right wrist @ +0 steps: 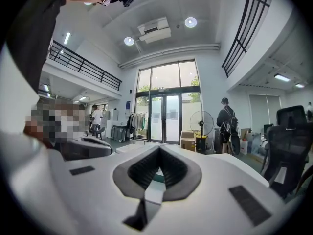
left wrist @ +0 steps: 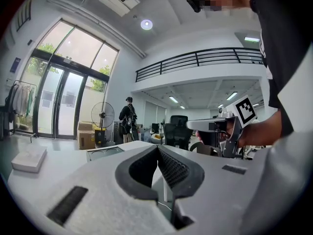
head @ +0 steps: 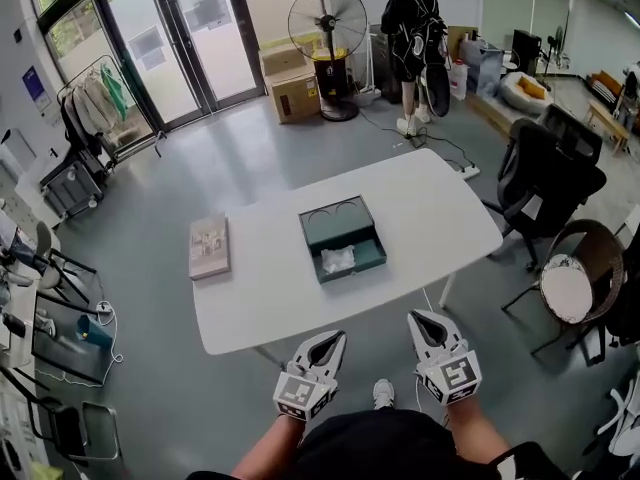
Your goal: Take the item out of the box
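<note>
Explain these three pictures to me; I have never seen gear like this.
There is no robot here: a person holds a two-jaw gripper in each hand. The head view comes from a camera on that person's head, looking down at the left gripper and right gripper, held just short of the table. The other two views come from cameras riding on each gripper, looking along its jaws. Both pairs of jaws are shut with nothing between them. On the table lie an open green box with a white item inside and, apart from it, a flat beige box. Nothing is held yet.
</note>
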`<state>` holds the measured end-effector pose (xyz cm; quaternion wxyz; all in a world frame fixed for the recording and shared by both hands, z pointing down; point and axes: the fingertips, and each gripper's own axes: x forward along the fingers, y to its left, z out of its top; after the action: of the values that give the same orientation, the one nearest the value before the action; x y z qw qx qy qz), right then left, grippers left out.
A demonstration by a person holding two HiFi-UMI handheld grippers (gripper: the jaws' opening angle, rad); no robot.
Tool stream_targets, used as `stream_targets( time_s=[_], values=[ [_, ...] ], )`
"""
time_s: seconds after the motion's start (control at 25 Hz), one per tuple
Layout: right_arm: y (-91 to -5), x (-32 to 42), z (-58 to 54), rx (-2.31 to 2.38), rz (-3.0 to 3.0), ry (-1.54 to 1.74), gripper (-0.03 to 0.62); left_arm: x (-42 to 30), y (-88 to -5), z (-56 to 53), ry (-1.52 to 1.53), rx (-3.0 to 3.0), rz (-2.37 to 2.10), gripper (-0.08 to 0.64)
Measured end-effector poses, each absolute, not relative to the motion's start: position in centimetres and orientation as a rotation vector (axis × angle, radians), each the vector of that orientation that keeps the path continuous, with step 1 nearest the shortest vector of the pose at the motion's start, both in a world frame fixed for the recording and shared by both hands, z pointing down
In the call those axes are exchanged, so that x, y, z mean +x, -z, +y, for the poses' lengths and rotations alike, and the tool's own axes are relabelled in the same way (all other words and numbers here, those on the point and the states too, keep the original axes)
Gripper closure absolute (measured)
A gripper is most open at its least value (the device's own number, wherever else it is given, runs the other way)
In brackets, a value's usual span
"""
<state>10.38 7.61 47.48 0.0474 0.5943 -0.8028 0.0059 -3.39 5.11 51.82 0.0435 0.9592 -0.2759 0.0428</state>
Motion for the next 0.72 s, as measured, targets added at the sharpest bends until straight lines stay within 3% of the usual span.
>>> stream_targets(
  time_s=[0.72],
  values=[
    [-48.6, 14.8, -0.6, 1.561, -2.579, -0.032, 0.586, 0.9, -52.3, -1.5, -0.228, 2.880, -1.021, 0.549]
  ],
)
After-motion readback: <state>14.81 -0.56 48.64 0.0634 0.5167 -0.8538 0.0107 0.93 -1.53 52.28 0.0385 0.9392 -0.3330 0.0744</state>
